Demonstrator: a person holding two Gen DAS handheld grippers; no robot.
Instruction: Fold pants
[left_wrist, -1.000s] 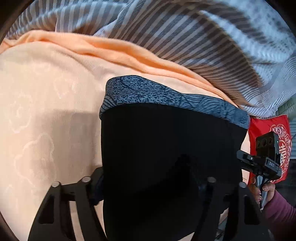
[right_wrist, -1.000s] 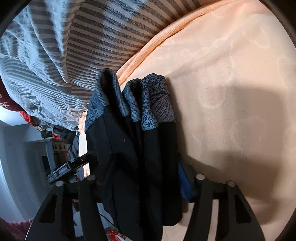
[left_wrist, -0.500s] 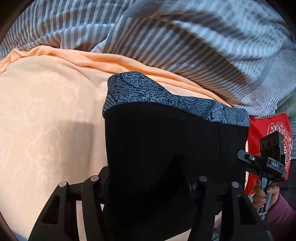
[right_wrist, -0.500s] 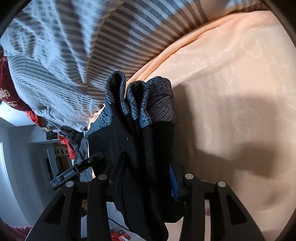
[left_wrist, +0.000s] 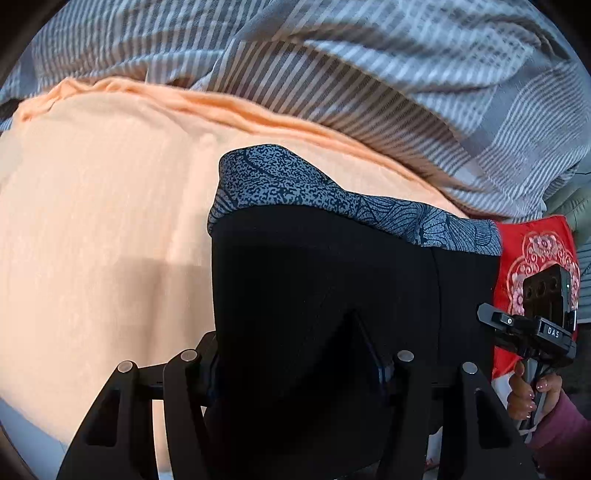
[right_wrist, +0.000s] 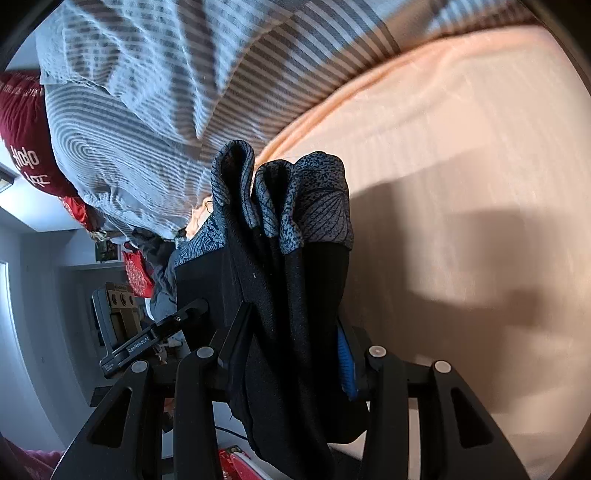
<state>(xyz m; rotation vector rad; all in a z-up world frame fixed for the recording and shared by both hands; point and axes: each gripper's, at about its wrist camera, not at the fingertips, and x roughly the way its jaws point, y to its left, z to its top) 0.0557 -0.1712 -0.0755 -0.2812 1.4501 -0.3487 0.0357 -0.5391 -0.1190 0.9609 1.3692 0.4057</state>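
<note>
Beyond pants (left_wrist: 332, 288): perhaps right gripper (left_wrist: 532, 328)

The pants (left_wrist: 325, 295) were plain black, with a band (left_wrist: 332, 195) of blue-grey speckle and fine dark leaf-vein lines — the same print showed bunched in folds in the right wrist view (right_wrist: 295, 195). The bed sheet (left_wrist: 103, 221) beneath was pale peach with a faint tone-on-tone motif. The blanket (left_wrist: 369, 74) was striped grey and light blue-white. A cushion (left_wrist: 532, 251) was red with a pale pink and gold ornamental pattern. The left tongs (left_wrist: 295, 369) were black; the right tongs (right_wrist: 288, 354) were black with a blue pad (right_wrist: 347, 365).
</note>
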